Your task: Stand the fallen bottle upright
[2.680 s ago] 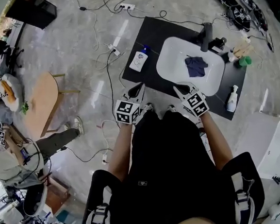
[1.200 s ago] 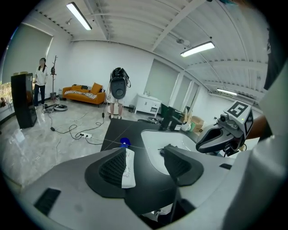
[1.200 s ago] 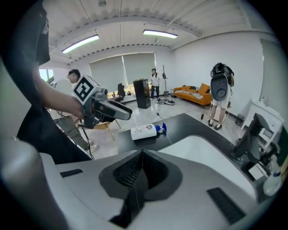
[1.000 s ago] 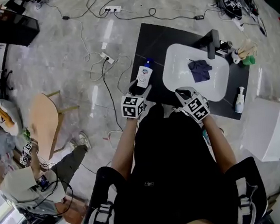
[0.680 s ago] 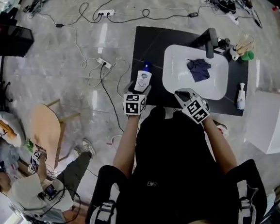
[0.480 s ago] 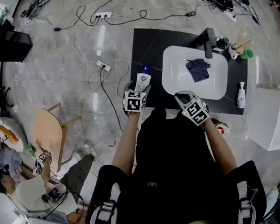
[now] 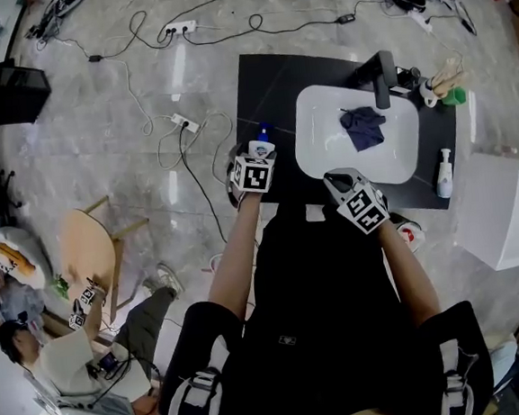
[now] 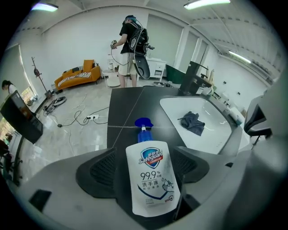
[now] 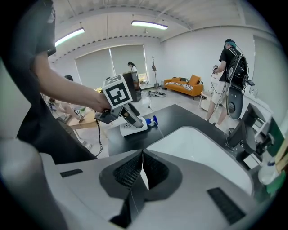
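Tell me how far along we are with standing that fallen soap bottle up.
Done: the left tool is placed around the bottle, which lies flat on the black counter. In hand: its jaws are opening, one on each side of the bottle, not pressing it. Left: close, lift, tip it upright and release. The right tool is shut, empty, by the sink.

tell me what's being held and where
Nothing: on the left gripper the jaws are opening around the fallen bottle, not gripping it; the right gripper is shut, empty.
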Demonstrator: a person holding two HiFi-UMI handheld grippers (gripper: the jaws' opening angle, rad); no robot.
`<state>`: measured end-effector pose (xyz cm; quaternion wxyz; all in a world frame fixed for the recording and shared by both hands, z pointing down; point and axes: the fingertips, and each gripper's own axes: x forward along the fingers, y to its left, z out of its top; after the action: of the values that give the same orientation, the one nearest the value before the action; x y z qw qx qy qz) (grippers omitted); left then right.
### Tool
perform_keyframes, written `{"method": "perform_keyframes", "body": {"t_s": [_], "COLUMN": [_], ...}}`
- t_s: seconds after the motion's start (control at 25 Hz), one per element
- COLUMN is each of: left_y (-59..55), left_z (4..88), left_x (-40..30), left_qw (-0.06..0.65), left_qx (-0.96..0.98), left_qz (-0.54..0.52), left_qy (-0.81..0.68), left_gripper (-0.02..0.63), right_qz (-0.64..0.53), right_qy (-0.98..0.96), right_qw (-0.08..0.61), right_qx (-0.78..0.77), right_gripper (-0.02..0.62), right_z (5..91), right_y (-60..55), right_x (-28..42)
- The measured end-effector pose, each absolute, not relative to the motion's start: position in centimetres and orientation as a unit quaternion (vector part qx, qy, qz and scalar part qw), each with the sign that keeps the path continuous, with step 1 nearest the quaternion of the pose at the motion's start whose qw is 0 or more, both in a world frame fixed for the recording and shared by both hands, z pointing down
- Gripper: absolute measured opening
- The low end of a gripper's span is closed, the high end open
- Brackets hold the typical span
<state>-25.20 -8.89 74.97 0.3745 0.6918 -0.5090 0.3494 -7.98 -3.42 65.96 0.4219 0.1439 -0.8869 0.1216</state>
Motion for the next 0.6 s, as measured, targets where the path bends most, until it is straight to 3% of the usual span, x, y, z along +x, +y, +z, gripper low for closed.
{"method": "perform_keyframes", "body": {"t_s": [0.6], "left_y": [-9.7], "left_z": [77.2], "left_x": [-24.4], "left_qw": [0.409], "left_qx": [0.672], "left_qz": [0.372], "left_qy": [-0.493], "left_gripper": [0.345], "right_qz": [0.123], "right_qy": [-0.884], "right_qw": [0.426], "right_qx": [0.148], "right_gripper": [0.061], "right_z": [65.5], "right_y": [-4.3], "right_x": [-7.4]}}
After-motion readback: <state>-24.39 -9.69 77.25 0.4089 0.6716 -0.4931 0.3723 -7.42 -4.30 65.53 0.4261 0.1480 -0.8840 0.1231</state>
